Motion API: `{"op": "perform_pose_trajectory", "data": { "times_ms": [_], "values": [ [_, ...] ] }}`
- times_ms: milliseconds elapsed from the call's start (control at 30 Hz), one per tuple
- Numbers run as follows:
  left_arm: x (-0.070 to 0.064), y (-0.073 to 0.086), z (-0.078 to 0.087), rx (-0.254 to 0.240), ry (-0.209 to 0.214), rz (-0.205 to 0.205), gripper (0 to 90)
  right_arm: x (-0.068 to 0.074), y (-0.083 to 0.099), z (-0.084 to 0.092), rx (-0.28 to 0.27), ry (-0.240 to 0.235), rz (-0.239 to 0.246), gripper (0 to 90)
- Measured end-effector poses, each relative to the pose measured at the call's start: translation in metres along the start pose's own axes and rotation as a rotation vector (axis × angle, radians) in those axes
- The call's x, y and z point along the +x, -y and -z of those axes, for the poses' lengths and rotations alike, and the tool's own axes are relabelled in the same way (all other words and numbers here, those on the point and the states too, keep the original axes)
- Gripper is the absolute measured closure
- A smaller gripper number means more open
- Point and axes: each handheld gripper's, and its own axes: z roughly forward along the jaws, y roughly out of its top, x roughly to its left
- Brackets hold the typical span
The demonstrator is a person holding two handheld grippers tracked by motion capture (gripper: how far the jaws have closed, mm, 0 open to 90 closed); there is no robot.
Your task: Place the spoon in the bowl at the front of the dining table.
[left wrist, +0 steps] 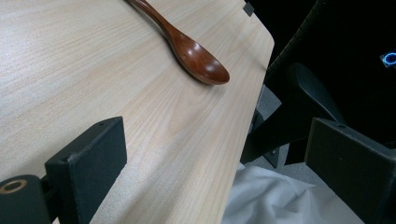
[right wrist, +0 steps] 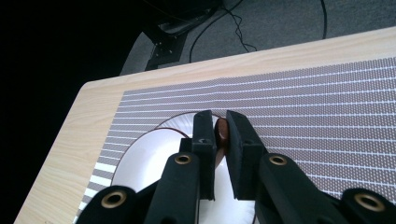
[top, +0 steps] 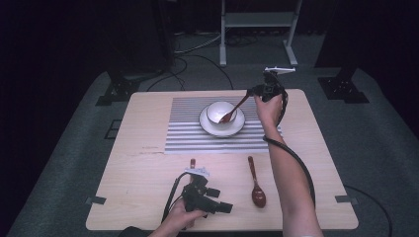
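Lowering spoon, clamped in right gripper, into bowl near table's far edge; next, release. Left gripper gaping, empty.

Table: the near left and far left wood is bare, open to passage. The centre is taken by the mat, with plate and bowl on it. A spoon slants from the bowl up to the right gripper, barring the bowl's right side. The right forearm crosses the table's right part. A second spoon lies near front, between the left gripper and the forearm; a bare strip lies on either side of it.
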Motion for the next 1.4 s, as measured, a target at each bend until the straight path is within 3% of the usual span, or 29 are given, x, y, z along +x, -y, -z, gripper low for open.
{"op": "perform_pose_trajectory", "data": {
  "times_ms": [667, 1400],
  "values": [
    [0.001, 0.000, -0.001, 0.006, 0.000, 0.003, 4.4, -0.011, 0.007, -0.006, 0.032, 0.006, -0.005, 77.7],
    [0.001, -0.001, -0.001, 0.004, -0.003, 0.008, 4.4, -0.019, 0.011, -0.001, 0.035, -0.024, 0.002, 74.4]
  ]
}}
